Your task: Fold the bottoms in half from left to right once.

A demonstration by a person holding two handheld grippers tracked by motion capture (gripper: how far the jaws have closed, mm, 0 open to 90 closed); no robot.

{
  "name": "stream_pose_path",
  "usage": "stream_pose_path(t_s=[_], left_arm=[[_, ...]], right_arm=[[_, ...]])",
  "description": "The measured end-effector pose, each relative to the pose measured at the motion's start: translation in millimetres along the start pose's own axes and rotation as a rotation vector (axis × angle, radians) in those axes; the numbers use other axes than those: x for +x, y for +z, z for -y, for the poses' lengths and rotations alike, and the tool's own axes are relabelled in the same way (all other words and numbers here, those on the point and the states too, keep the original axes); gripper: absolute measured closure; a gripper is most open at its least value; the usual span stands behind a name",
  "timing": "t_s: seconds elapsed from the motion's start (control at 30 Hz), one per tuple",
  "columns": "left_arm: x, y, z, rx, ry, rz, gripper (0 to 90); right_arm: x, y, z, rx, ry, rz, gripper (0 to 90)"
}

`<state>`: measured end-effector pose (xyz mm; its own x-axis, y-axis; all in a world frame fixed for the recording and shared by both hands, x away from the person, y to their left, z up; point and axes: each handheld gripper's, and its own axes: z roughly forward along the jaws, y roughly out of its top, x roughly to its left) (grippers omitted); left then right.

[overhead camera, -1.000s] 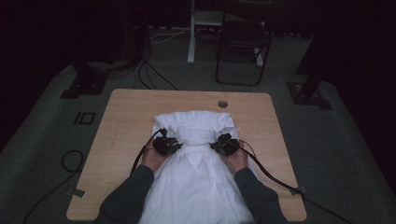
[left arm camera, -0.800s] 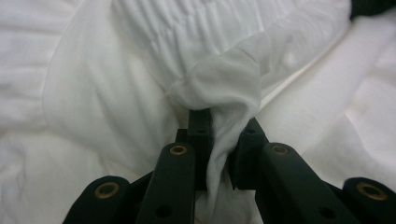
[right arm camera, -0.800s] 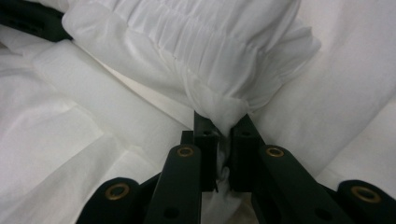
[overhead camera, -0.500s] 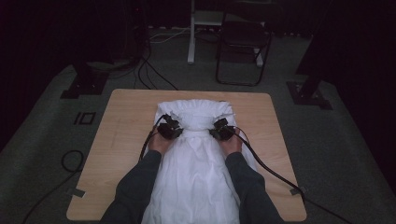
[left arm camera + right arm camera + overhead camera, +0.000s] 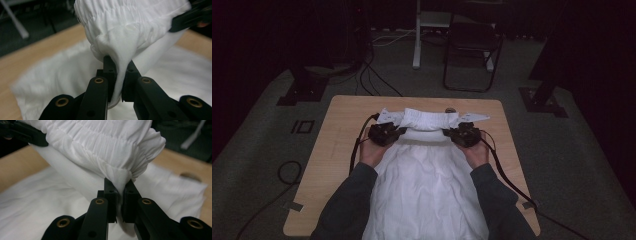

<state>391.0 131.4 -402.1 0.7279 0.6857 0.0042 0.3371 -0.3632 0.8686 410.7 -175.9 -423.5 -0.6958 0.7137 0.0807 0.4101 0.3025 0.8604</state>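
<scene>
On the wooden table (image 5: 337, 165), seen from the high view, you hold a white garment (image 5: 427, 190) up by its gathered waistband (image 5: 431, 119), left gripper (image 5: 398, 133) at nine o'clock of the band and right gripper (image 5: 447, 133) at three o'clock. The spread pinch likely keeps the band taut for a fold, while the body trails toward six o'clock over the table edge.

In the left gripper view, your jaws have just been closing and now clamp a bunched fold of cloth (image 5: 119, 75); the elastic gathers show above.

In the right gripper view, the jaws are pinched nearly closed on the band's corner (image 5: 122, 181), a grip too small to judge from overhead.
</scene>
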Motion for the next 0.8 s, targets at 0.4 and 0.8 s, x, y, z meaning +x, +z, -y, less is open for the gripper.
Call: stream_pose_path(t_s=[0.4,0.8], left_arm=[[-58.3,-28.7,70.2,0.101,-0.016,0.160,84.2],[-64.3,13.7,139.0,0.287,-0.036,0.146,83.8]], right_arm=[[47.4,-45.5,45.6,0.070,-0.108,-0.072,84.1],[63.9,-11.8,119.9,0.256,-0.066,-0.104,83.1]])
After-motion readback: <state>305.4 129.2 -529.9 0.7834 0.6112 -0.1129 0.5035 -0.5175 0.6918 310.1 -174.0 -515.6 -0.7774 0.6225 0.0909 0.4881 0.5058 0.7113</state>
